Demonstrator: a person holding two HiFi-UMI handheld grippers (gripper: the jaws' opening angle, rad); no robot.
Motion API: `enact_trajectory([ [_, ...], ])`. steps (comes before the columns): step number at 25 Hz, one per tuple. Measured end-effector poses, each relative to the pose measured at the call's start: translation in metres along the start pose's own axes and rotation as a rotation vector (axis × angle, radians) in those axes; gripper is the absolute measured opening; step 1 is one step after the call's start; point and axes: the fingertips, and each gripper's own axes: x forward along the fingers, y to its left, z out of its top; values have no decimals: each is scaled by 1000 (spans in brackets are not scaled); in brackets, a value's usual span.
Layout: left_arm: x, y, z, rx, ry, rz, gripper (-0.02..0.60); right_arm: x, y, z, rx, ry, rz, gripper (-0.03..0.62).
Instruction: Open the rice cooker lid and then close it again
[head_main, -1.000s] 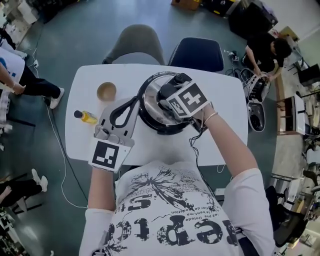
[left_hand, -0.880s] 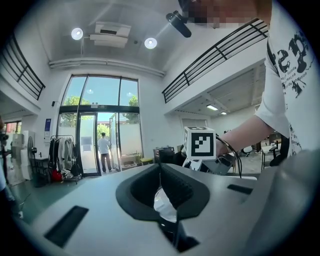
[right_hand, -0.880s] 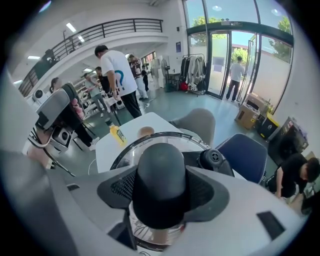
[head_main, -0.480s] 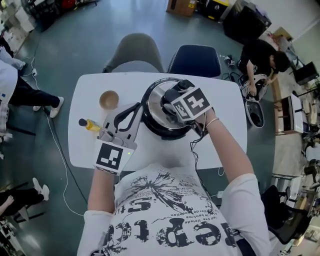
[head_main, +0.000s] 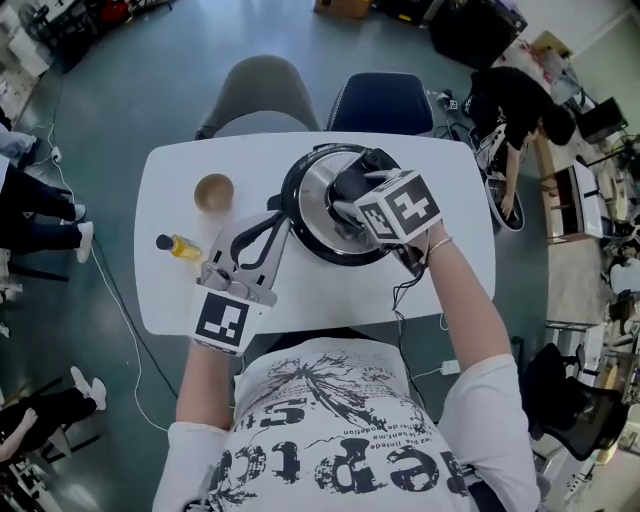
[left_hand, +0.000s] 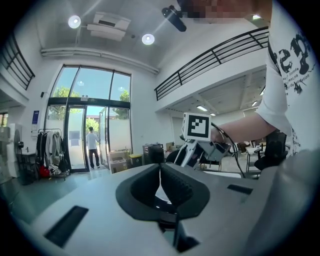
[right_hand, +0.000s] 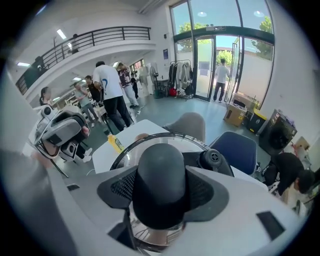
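The rice cooker (head_main: 335, 205) stands mid-table, its glass lid (right_hand: 150, 142) under a black rim. My right gripper (head_main: 352, 195) reaches down over it, shut on the lid's black knob (right_hand: 161, 185), which fills the space between both pads. In the head view the gripper hides the knob. My left gripper (head_main: 280, 207) lies level at the cooker's left side, its tips against the black body. Its jaws meet at the tips with nothing between them (left_hand: 160, 172). The left gripper view shows the right gripper (left_hand: 200, 147) ahead.
On the white table (head_main: 440, 280), a wooden bowl (head_main: 213, 190) and a yellow bottle (head_main: 176, 246) sit left of the cooker. A grey chair (head_main: 262, 95) and a blue chair (head_main: 380, 100) stand at the far edge. People stand on the floor to the left and right.
My right gripper has risen slightly with the knob still in its jaws. My left gripper has slid a little toward the cooker's side.
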Motion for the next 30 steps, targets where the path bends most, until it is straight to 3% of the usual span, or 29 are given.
enact_trajectory([
  [6,1,-12,-6,1,2,-26,20,-6,1,-26,15,20,-29,291],
  [22,-1,-210,9,0,-19,121,20,-101,-23,-198,-76,-17,38,291],
  [27,-6,-244,6,2,52,168,20,-118,-27,-236,-88,-4,68,291],
  [30,-6,-264,7,15,48,193,20,-123,-27,-257,-97,1,85,291],
])
